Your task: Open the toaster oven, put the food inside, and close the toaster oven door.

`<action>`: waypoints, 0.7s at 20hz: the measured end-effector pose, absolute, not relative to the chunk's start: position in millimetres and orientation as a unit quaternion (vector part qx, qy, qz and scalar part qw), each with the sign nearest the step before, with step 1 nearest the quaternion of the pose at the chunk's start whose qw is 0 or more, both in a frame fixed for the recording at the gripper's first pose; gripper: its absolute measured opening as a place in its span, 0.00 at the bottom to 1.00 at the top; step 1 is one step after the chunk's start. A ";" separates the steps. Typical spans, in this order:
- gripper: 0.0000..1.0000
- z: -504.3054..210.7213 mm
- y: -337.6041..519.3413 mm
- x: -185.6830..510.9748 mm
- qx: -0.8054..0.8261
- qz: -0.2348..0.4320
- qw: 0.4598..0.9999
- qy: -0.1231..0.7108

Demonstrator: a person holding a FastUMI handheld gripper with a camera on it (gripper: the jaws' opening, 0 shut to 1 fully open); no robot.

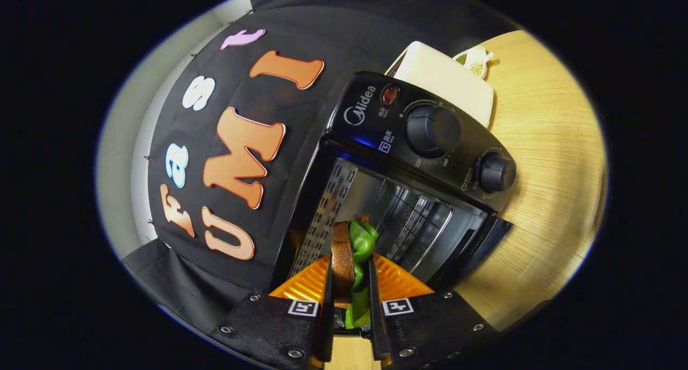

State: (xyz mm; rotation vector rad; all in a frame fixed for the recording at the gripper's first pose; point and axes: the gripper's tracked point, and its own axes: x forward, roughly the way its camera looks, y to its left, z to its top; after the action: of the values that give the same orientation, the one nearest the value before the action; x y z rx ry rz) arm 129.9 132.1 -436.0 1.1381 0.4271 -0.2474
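Jaws nearly closed, clamped on the food (350,262) from both sides; it reads as a sandwich, a brown bread slice on edge with a green leafy layer against it, sitting upright between the fingers and sticking out past their tips; gripper (350,276) is rolled hard, so the whole scene looks tilted; toaster oven (414,160) is just ahead, door (473,246) already dropped open, cavity (398,208) bare metal with the perforated side wall and rack rails showing; food's leading end is right at the mouth of the cavity, whether it has crossed the threshold I cannot tell; two control knobs (433,129) on the panel beside the opening; a cream box (449,79) and a small dish of grains (475,61) behind the oven on the wooden tabletop (543,160).

Step in hand, as I judge it: insertion, opening done, closing not yet done; to do it well, keep the squeeze steady, the bread is soft and the green layer looks loose, so more pressure would crush and less would let the leaf slide out; drive straight along the fingers into the middle of the cavity, clear of the perforated wall and the door edge; level the wrist before release so the food lands flat on the rack; go deep enough that the door can swing shut without catching it; part the fingers only once it rests, then back out straight; risk is the leaf snagging on a rail.
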 end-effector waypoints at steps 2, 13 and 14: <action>0.29 -439.8 133.2 136.4 0.532 -0.123 0.814 0.195; 0.55 -433.8 126.0 134.0 0.364 -0.134 0.898 0.205; 0.62 -434.3 123.6 131.8 0.335 -0.129 0.908 0.217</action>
State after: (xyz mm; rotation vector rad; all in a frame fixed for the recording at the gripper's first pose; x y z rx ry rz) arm 131.8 123.6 -434.3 0.6911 0.4475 -0.2671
